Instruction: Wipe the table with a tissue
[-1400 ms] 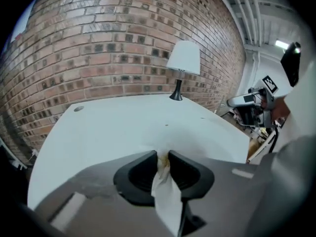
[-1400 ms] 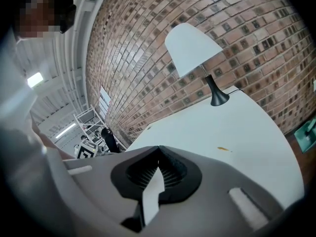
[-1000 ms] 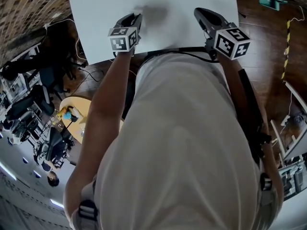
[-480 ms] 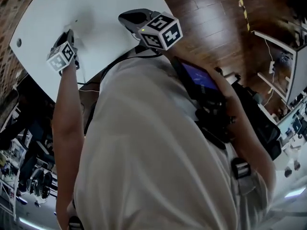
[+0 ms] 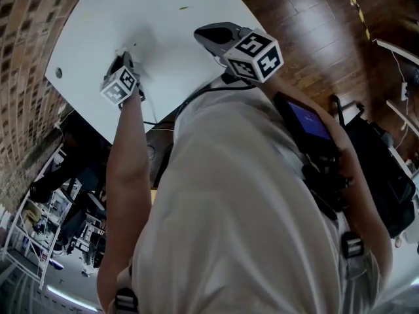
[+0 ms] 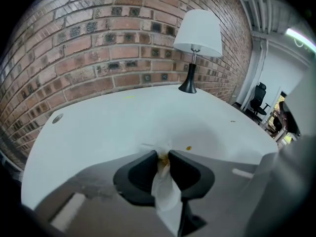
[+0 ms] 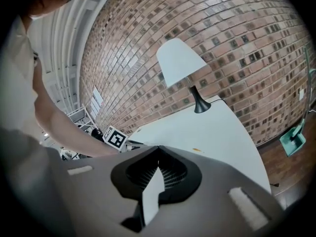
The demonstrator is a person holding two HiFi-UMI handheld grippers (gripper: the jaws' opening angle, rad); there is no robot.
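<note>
Left claw [image 6: 163, 156] has shifted across the white worktop [image 6: 108, 122], clamping the crumpled white tissue [image 6: 165, 191]; right claw [image 7: 158, 149] is closed and empty. Risk: dragging pressure may tear the thin tissue.

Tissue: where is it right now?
The tissue is pinched in the left gripper, low centre of the left gripper view, its tip on the white table beside a small orange spot.

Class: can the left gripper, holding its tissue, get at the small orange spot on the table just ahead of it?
Probably yes. The left gripper, shut on the tissue, is low over the table, and the orange spot lies just beyond its tips on bare tabletop, with nothing between them.
</note>
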